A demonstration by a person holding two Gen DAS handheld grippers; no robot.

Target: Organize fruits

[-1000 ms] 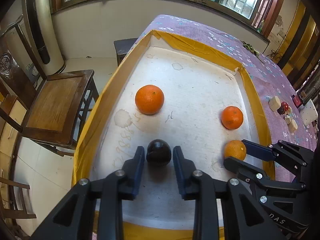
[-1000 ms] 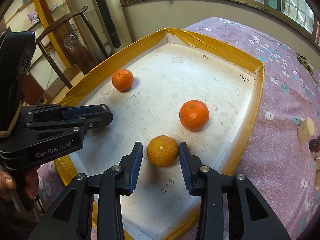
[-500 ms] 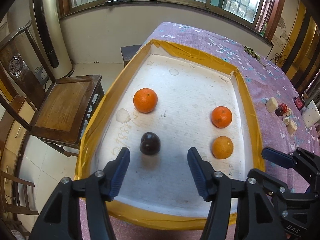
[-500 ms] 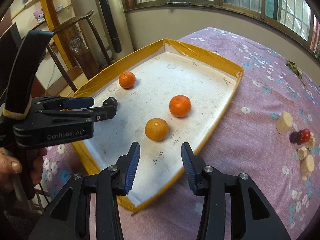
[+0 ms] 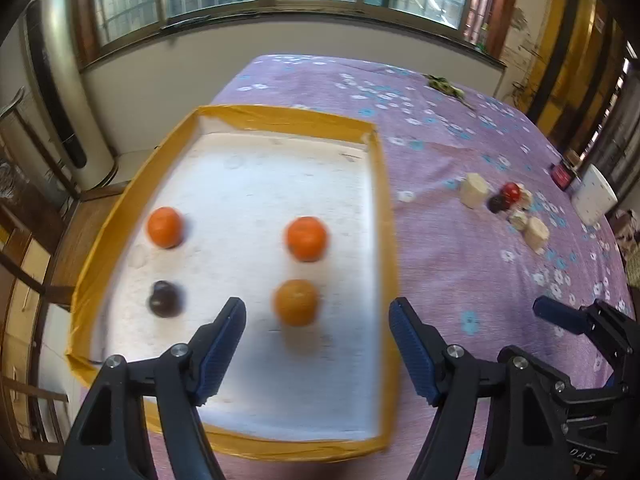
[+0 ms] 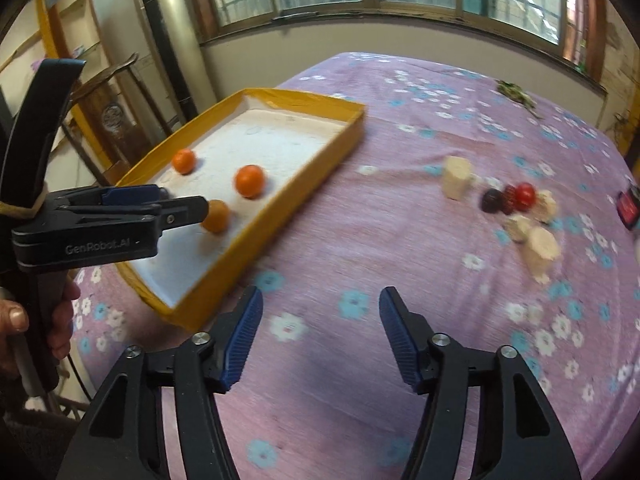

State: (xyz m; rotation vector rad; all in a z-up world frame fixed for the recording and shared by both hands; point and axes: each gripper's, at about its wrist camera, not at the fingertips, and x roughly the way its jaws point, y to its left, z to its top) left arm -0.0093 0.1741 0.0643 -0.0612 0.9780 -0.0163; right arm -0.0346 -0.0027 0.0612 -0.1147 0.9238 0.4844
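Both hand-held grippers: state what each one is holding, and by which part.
Nothing is held. The left hand-held gripper is open above the tray, and the right hand-held gripper is open over the purple tablecloth.

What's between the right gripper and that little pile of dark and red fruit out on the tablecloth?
Nothing visible. Only bare purple tablecloth lies between the open right gripper and the dark fruit and red fruit. Pale chunks sit beside the pile, not in front of it.
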